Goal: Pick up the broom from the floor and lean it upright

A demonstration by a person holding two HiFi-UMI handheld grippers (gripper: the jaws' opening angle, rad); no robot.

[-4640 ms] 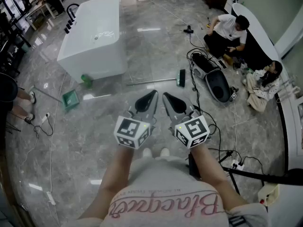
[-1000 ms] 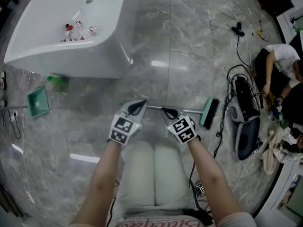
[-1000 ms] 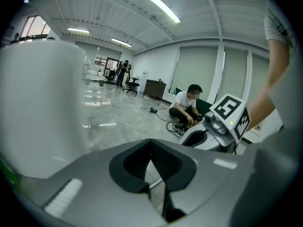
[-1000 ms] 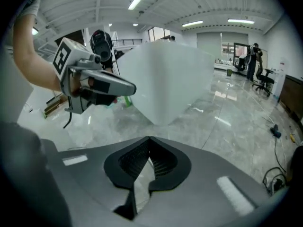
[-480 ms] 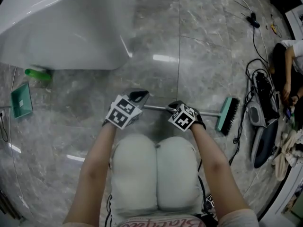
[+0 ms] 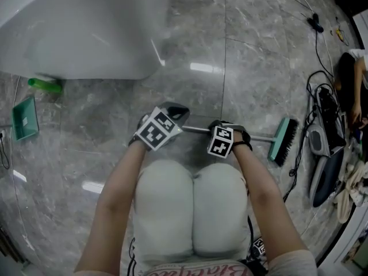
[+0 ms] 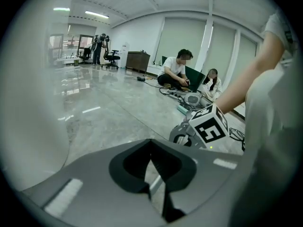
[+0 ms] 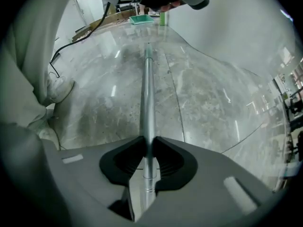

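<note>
The broom lies flat on the grey marble floor. In the head view its silver handle (image 6: 195, 130) runs left to right and ends in a green brush head (image 6: 283, 141). My right gripper (image 6: 225, 132) points straight down over the handle. In the right gripper view the handle (image 8: 148, 89) passes between the tips of that gripper (image 8: 147, 141), and both pads rest against it. My left gripper (image 6: 175, 112) sits low near the handle's left end. In the left gripper view its tips (image 7: 151, 143) meet, and a sliver of the handle shows behind them.
A white bathtub (image 6: 86, 33) stands at the upper left, with a green bottle (image 6: 43, 85) and a green dustpan (image 6: 24, 118) beside it. Cables and dark equipment (image 6: 322, 148) lie just right of the brush head. Two people (image 7: 177, 72) sit on the floor beyond.
The person has crouched and both grippers have sunk to the broom handle. The right gripper has turned to point down onto it.
</note>
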